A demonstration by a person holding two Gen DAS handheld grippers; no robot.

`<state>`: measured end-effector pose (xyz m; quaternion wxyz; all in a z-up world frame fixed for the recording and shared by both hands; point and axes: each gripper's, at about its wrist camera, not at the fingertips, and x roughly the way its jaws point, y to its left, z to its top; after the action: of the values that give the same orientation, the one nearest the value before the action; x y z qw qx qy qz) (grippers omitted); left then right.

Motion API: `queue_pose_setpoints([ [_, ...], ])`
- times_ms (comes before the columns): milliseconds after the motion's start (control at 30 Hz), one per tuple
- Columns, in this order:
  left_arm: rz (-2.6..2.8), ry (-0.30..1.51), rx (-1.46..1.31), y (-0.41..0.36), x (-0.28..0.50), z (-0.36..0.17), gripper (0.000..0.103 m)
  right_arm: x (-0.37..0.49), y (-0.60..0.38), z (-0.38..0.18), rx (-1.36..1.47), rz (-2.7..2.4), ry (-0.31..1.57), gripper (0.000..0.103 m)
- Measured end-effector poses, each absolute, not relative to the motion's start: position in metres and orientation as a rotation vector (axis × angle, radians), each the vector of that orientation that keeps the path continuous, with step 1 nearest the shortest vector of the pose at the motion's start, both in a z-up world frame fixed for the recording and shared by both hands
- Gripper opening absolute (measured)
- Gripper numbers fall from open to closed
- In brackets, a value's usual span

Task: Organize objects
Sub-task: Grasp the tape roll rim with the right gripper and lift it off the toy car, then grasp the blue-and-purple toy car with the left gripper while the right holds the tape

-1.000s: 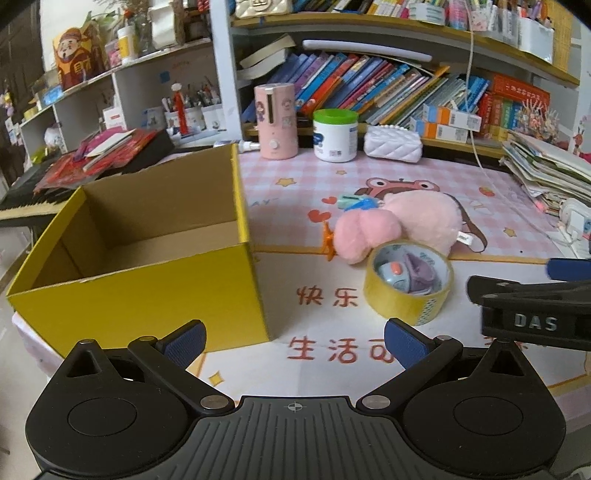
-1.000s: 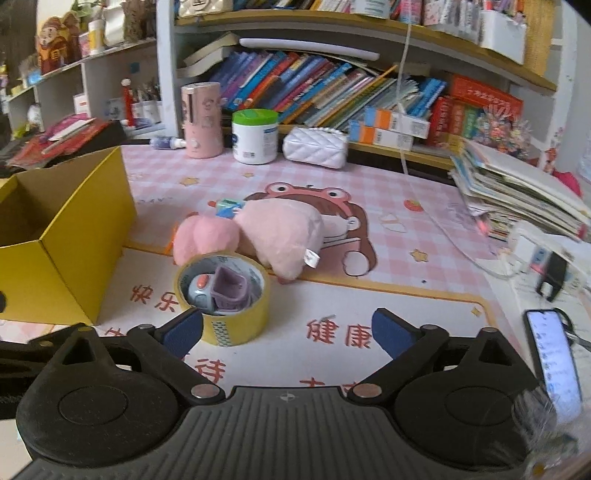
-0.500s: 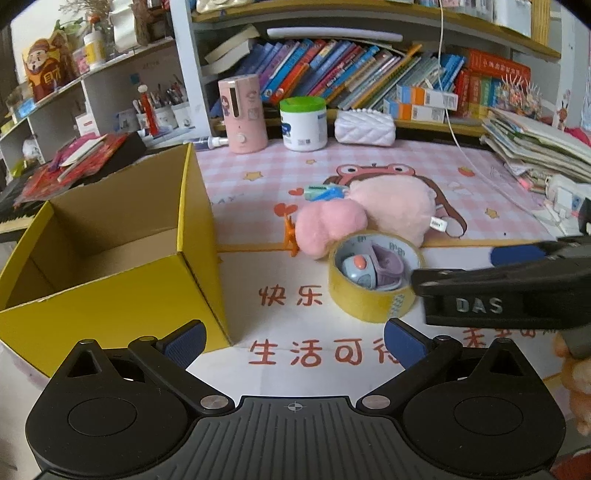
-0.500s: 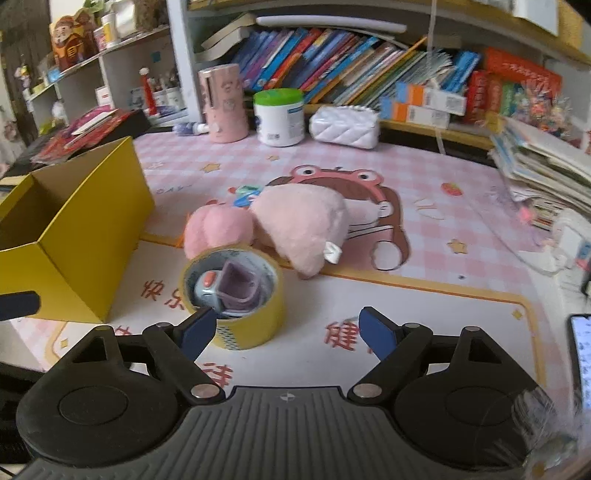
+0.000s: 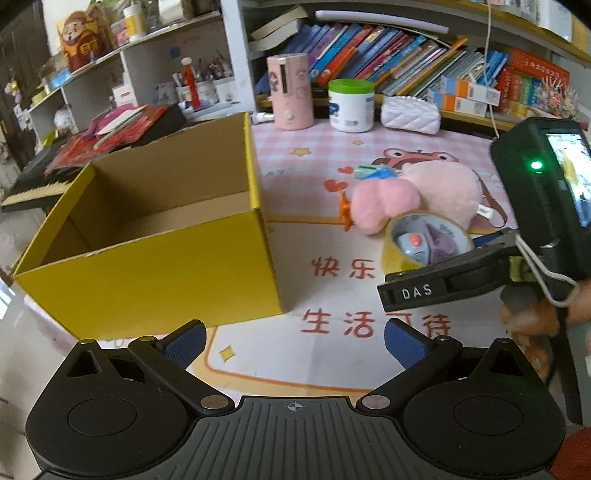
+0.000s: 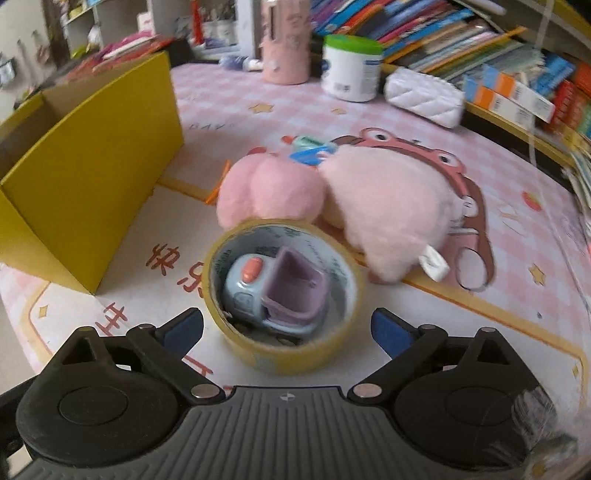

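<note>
Hovering low over the desk [image 6: 517,325], the right gripper [image 6: 287,329] points at a yellow tape roll [image 6: 282,291], fingers spread wide and touching nothing. Inside the roll sits a glossy plastic toy car [image 6: 273,295], with a fuzzy pink plush [image 6: 369,206] just beyond. The left gripper [image 5: 293,339] is open too, a yellow cardboard box [image 5: 155,258] ahead-left.

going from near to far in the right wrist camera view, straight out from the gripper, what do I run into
right hand-held gripper → yellow tape roll with a small toy car inside it → pink plush toy → white tub with a green lid → shelf of books.
</note>
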<state>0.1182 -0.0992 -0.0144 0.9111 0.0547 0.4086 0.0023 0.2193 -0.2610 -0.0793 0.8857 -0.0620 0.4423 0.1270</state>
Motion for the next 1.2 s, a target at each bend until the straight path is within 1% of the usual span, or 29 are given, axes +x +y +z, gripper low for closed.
queue_pose_setpoints([
  [67, 0.009, 0.842, 0.112, -0.097, 0.117, -0.014, 0.103, 0.224, -0.258, -0.084, -0.146, 0.269, 0.925, 0.095],
  [133, 0.007, 0.841, 0.112, -0.096, 0.116, -0.013, 0.103, 0.227, -0.256, -0.087, -0.164, 0.268, 0.924, 0.086],
  [300, -0.016, 0.838, 0.119, -0.1, 0.117, -0.013, 0.103, 0.22, -0.257, -0.082, -0.174, 0.28, 0.896, 0.086],
  [433, -0.052, 0.831, 0.126, -0.107, 0.12, -0.013, 0.103, 0.208, -0.264, -0.059, -0.128, 0.302, 0.837, 0.086],
  [700, -0.197, 0.801, 0.139, -0.137, 0.129, -0.015, 0.103, 0.172, -0.3, -0.008, -0.024, 0.264, 0.633, 0.085],
  [800, -0.246, 0.803, 0.149, -0.154, 0.135, -0.018, 0.103, 0.16, -0.318, 0.001, -0.007, 0.197, 0.593, 0.085],
  [967, -0.24, 0.839, 0.129, -0.173, 0.151, -0.027, 0.103, 0.146, -0.351, 0.002, 0.019, 0.05, 0.58, 0.085],
  [1100, -0.202, 0.892, 0.06, -0.178, 0.169, -0.036, 0.101, 0.141, -0.372, -0.007, 0.031, -0.013, 0.623, 0.085],
  [1200, -0.188, 0.893, 0.049, -0.184, 0.177, -0.042, 0.096, 0.14, -0.38, -0.015, 0.027, -0.012, 0.665, 0.085],
])
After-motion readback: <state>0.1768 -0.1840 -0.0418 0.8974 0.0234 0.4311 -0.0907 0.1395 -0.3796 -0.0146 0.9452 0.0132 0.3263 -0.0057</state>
